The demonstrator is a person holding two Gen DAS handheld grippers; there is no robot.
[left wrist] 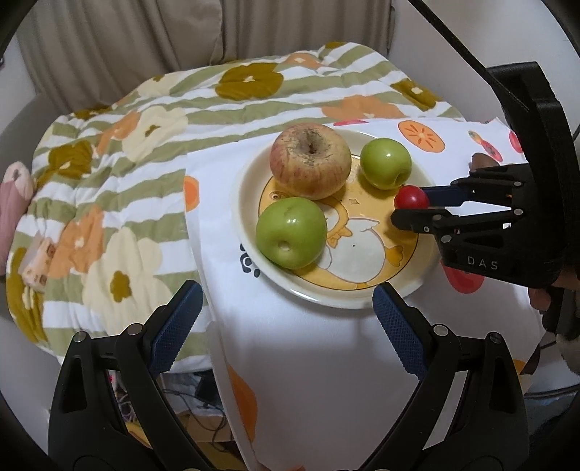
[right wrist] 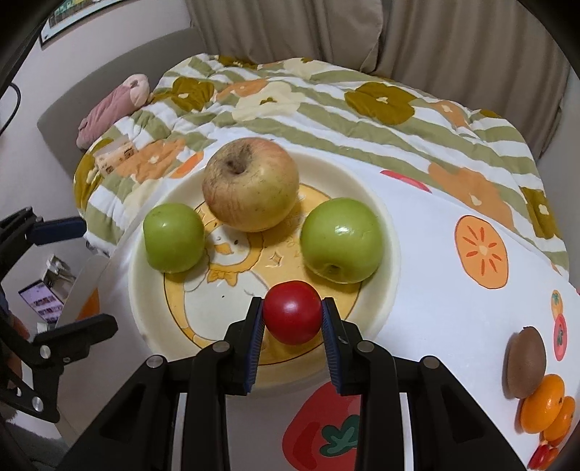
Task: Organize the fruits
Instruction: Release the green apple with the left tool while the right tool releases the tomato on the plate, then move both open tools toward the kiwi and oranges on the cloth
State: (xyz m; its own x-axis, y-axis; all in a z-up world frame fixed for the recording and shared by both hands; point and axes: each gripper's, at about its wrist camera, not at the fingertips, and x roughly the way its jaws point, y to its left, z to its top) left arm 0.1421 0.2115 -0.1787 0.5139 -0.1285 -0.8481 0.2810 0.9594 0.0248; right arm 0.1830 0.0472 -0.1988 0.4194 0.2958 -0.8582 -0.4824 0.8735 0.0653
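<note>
Fruits on plate (right wrist: 393, 253); white fruit-print cloth (right wrist: 453, 308); floral quilt (right wrist: 326, 108); beige curtains (right wrist: 453, 36).

Floral quilt (right wrist: 362, 119) w/ pink plush (right wrist: 112, 108); beige curtains (right wrist: 435, 40) behind.

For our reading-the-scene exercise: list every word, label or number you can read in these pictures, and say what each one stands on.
"DAS": raised letters on the black plastic body of the right claw, seen from the left wrist view.
Poster at the upper left wall corner: too blurred to read.
Small printed carton lying on the flowered quilt: marks too small to read.
Lit phone screen below the table edge: too small to read.
</note>
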